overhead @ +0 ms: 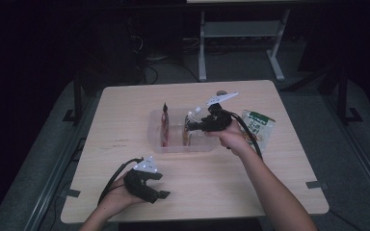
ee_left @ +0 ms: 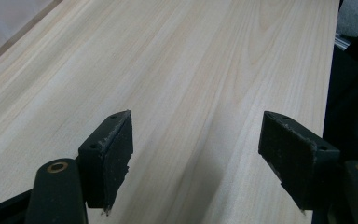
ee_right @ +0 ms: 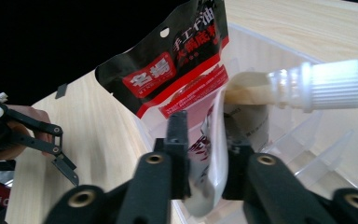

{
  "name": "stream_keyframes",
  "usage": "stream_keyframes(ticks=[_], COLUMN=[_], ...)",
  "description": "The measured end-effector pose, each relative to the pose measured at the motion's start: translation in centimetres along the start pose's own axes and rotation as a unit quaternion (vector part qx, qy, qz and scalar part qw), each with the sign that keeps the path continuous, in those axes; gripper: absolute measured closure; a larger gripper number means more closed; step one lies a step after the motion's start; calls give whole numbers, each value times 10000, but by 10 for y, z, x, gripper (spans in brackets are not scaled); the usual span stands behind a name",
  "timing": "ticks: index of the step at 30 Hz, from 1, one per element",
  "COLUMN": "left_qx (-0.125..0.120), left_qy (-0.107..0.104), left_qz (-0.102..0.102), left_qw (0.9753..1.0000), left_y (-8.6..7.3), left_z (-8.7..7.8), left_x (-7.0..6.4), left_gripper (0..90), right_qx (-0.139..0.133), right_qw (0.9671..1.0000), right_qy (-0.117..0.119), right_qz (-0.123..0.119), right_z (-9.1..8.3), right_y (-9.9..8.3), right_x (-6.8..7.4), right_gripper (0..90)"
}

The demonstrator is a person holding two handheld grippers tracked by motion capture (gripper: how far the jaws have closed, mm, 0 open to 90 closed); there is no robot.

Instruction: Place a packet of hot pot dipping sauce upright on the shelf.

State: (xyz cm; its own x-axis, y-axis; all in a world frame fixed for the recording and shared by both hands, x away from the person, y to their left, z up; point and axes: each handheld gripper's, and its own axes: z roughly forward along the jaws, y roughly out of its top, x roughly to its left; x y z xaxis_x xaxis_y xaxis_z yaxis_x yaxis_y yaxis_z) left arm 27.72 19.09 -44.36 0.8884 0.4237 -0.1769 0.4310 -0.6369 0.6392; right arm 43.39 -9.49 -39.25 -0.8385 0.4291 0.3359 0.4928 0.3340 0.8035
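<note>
Right tool [ee_right: 204, 154] clamped on the white spouted pouch [ee_right: 214, 140] over the clear bin [overhead: 173, 144]; left tool [ee_left: 196, 154] hangs spread above bare counter [ee_left: 168, 70].

Both grippers black: left gripper [overhead: 160, 189] has a grey three-cornered plate on top and a black cable trailing; pads [ee_left: 116, 154] look worn, with brass-coloured rivets at the finger bases. Right gripper [overhead: 191, 126] same build. Forearms bare, no sleeves visible.
</note>
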Motion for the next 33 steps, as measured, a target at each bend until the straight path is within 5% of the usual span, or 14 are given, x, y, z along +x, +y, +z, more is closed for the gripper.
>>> stream_keyframes(ticks=[13,33], left_qx=[-1,-40], left_qy=[4,53], left_qz=[73,27], left_qw=[10000,10000], left_y=[0,0], left_z=[-1,-4], left_x=[1,3], left_gripper=[258,256], right_qx=[97,178], right_qw=[9997,9952], right_qy=[-233,-812], right_qz=[-53,-521], right_z=[-8,-71], right_y=[4,-11], right_x=[9,25], right_gripper=[352,289])
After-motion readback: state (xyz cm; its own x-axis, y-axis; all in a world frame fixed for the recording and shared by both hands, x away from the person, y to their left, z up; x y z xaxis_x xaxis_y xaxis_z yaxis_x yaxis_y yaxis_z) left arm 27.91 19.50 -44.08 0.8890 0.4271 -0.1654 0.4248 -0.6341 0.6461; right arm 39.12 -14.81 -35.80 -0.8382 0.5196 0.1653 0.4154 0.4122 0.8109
